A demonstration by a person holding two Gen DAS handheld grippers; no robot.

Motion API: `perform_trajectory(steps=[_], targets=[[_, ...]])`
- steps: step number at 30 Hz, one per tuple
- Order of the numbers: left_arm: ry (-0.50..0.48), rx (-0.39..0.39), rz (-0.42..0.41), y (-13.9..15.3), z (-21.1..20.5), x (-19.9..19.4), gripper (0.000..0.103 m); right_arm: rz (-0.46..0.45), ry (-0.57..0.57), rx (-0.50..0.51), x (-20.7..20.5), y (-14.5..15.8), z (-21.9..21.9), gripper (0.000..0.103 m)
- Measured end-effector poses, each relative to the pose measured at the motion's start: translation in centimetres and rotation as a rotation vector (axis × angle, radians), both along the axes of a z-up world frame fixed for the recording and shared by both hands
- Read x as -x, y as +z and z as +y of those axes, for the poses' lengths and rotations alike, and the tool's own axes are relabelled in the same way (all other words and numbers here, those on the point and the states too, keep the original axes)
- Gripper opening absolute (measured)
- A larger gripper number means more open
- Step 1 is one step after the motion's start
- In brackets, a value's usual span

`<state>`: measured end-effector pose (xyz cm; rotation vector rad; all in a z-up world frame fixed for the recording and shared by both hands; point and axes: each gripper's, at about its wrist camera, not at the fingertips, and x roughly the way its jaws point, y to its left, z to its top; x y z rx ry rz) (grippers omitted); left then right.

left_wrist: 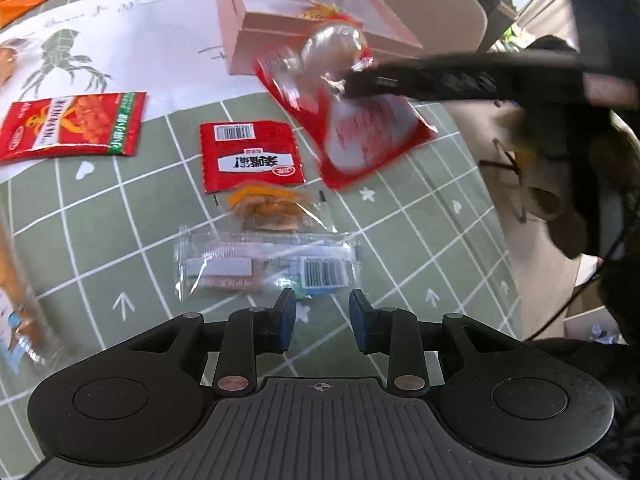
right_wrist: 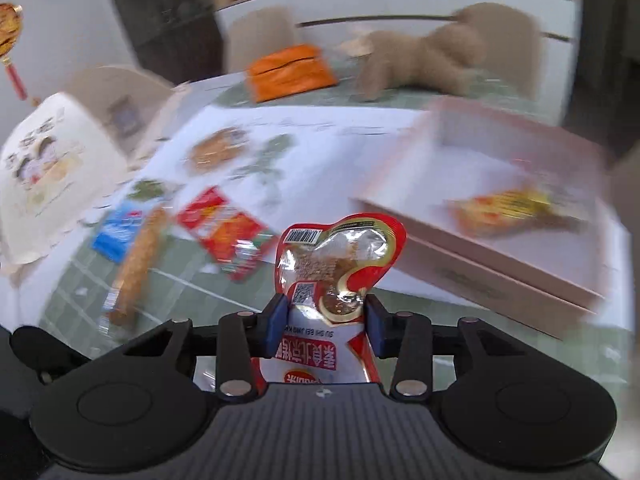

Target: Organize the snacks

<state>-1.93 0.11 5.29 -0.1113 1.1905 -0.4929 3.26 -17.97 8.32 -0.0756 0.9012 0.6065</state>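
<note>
Two grippers are in play, and only one is loaded. Your right gripper is clamped on a red pouch with a clear window, its blue pads pressing the pouch from both sides; the pouch stands up between them, barcode end away from you. In the left wrist view that same pouch hangs in the air, blurred, just near of the pink box, pinched by the right gripper's dark fingers.

Your left gripper has its jaws apart with nothing between them, poised over the green checked cloth. Just beyond its tips lies a clear packet with a barcode. Farther out sit an orange snack in clear wrap and a small red packet, touching each other. To the left lies a second red packet, resting partly on white paper.

The pink box is open, to the right of your right gripper, with one yellow-red packet inside. A long bread stick lies on the left.
</note>
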Motion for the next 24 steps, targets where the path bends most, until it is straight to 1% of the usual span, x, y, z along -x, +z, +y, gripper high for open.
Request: perform_trajectory(steps=[1,3,5,7,9,11,13,14,15,16,17,19,21,22,24], targets=[[0.006,-0.014,0.001,-0.2,0.0,-0.3,0.032,-0.020,-0.030,0.031,0.4,-0.1,-1.0,0.032],[0.025,-0.035,-0.010,-0.4,0.3,-0.9,0.031,-0.058,-0.090,0.106,1.3,-0.7,-2.9,0.029],[0.051,-0.077,-0.035,-0.2,0.7,-1.7,0.031,-0.034,-0.119,0.103,1.8,-1.4,-4.7,0.029],[0.092,-0.137,-0.061,0.1,1.4,-2.2,0.030,-0.009,-0.149,0.096,2.3,-2.4,-6.1,0.029],[0.149,-0.156,-0.074,0.7,2.6,-2.7,0.030,0.009,-0.172,0.100,2.7,-3.5,-6.7,0.030],[0.195,-0.106,-0.072,1.5,3.8,-3.0,0.030,0.038,-0.188,0.064,3.1,-4.2,-6.9,0.034],[0.254,0.034,-0.017,1.9,4.8,-3.3,0.030,0.047,-0.199,0.042,3.4,-4.8,-6.6,0.057],[0.285,0.112,0.020,1.8,5.1,-3.6,0.030,0.039,-0.210,0.043,3.7,-5.1,-6.4,0.061],[0.313,0.171,0.055,1.6,5.0,-3.9,0.030,0.029,-0.224,0.037,3.9,-5.4,-6.6,0.066],[0.332,0.201,0.078,1.3,4.7,-4.3,0.030,0.029,-0.233,0.029,3.9,-5.6,-6.5,0.070],[0.352,0.207,0.092,0.9,4.3,-4.8,0.030,0.031,-0.244,0.015,3.9,-5.7,-6.7,0.072],[0.397,0.171,0.105,0.3,3.1,-6.0,0.030,0.021,-0.253,0.012,4.0,-5.9,-6.4,0.074],[0.400,0.123,0.090,-0.3,1.7,-6.8,0.030,0.012,-0.255,0.025,4.1,-6.0,-6.1,0.075],[0.382,0.079,0.076,-0.5,1.0,-7.1,0.030,0.012,-0.255,0.027,4.1,-6.0,-6.1,0.075],[0.311,-0.006,0.034,-0.8,-0.6,-7.4,0.031,0.007,-0.246,0.036,4.2,-6.1,-6.4,0.076]])
